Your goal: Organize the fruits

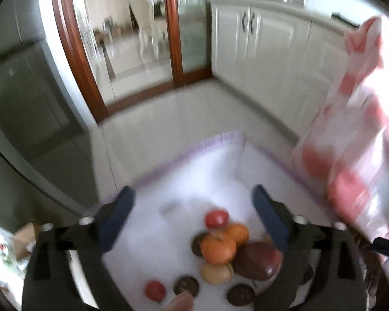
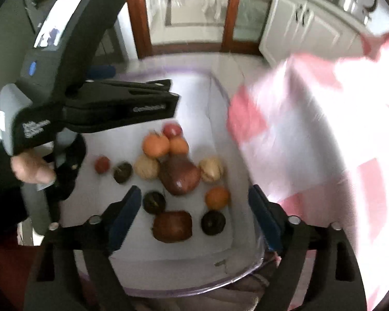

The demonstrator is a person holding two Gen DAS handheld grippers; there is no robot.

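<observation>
Plainly, both grippers stand wide open with nothing between their blue pads. The left gripper (image 1: 194,217) hangs above a clear plastic bin (image 1: 220,140) with a white floor and purplish rim, its jaws framing a cluster of fruit below: a red fruit (image 1: 215,218), two oranges, the nearer orange (image 1: 218,249) touching the farther orange (image 1: 238,233), and a large dark-red fruit (image 1: 256,261) just beside them. The right gripper (image 2: 194,217) also points down into the bin (image 2: 184,289), holding nothing. Between its fingers lie a dark round fruit (image 2: 154,202), a brown-red squarish fruit (image 2: 172,226), another dark fruit (image 2: 213,223) and a lone orange (image 2: 217,197). Farther in sit the large dark-red fruit (image 2: 180,178), flanked by two pale tan fruits, one to its left (image 2: 147,167) and one to its right (image 2: 211,169). In the right wrist view the left gripper's black body (image 2: 111,106) crosses the upper left, with a hand (image 2: 32,169) on its grey handle. A pink-and-white plastic bag (image 2: 311,134), blurred, hangs at the right side of the bin in both views. Beyond are a pale tiled floor (image 1: 168,108), white cabinets (image 1: 259,46) and a wood-framed glass door (image 1: 173,31).
</observation>
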